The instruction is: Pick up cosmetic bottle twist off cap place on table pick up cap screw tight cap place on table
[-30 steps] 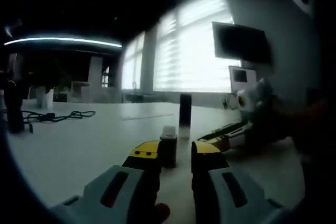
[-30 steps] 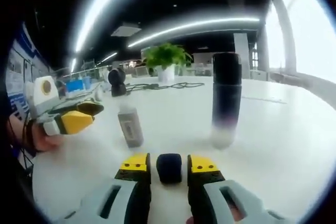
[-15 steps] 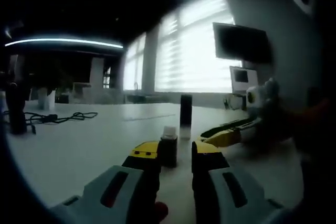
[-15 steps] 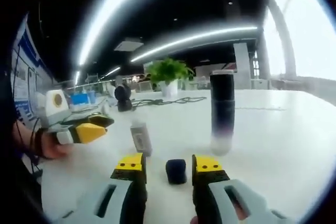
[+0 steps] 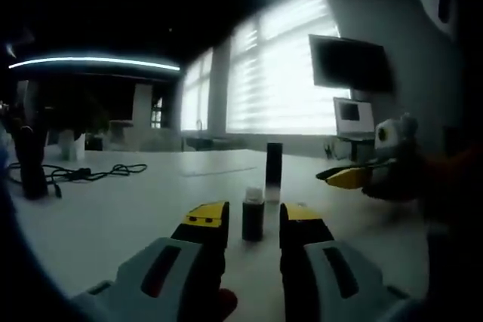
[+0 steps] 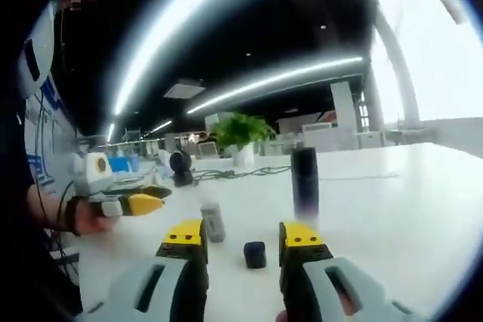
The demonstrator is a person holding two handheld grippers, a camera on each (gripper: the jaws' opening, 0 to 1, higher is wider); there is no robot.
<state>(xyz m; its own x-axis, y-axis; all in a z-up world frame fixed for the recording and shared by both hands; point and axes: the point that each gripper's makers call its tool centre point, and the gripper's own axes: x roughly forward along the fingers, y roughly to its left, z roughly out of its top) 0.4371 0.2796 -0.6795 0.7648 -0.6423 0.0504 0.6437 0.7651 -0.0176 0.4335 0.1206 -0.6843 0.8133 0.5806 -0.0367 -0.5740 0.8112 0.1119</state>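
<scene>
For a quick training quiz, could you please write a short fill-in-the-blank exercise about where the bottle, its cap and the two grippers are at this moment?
1. The small dark cap lies on the white ____.
2. The right gripper has its jaws ____, holding nothing.
3. The cosmetic bottle stands ____ on the table, ahead of the left gripper.
4. Behind the bottle stands a tall dark ____.

Missing words: table; open; upright; cylinder

smooth matt white table (image 6: 392, 209); glossy dark tall bottle (image 6: 305, 183); matt dark cap (image 6: 254, 254)
</scene>
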